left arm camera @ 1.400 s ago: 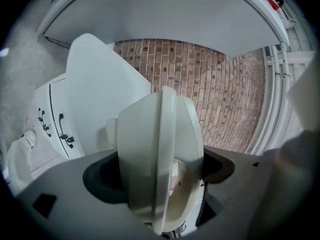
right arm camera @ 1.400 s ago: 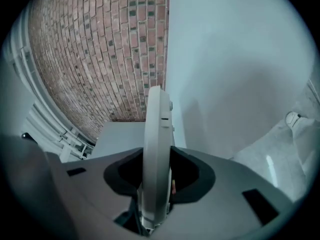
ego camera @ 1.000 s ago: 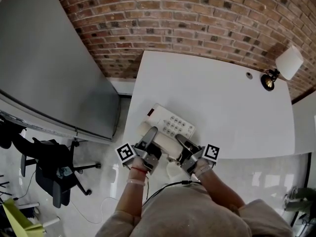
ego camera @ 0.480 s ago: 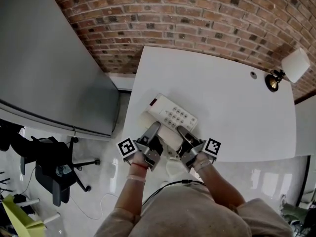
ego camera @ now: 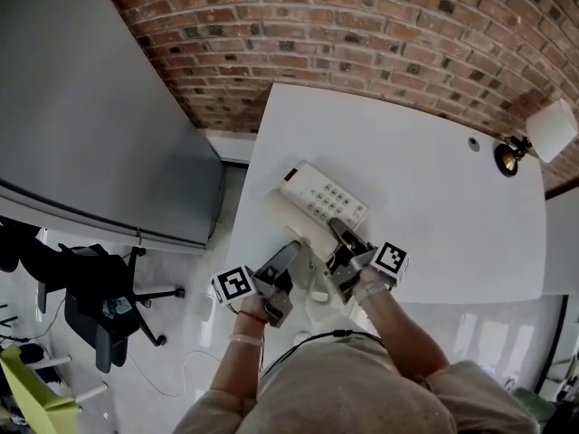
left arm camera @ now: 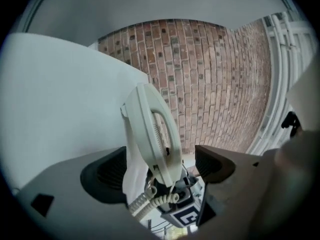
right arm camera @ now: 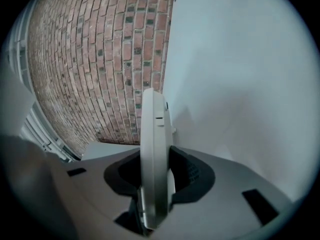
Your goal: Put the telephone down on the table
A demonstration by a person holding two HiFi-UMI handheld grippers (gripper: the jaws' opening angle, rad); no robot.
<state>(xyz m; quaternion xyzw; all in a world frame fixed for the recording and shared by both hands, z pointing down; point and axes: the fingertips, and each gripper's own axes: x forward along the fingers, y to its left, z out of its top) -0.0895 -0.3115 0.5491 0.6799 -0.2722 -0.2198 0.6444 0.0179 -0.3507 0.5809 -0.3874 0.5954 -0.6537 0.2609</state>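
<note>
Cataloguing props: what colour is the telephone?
Off-white telephone; the head view shows it best.

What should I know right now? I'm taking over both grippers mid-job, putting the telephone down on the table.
The right gripper is shut on the near edge of the telephone, holding it over the near left part of the table.
The left gripper is open. The near end of the handset sits between its jaws, with a gap to one pad. The coiled cord trails from that end.
Done: the telephone is over the table. Whether it already rests there cannot be told.
Left: probably set it flat, open the right gripper, then draw both grippers back.
</note>
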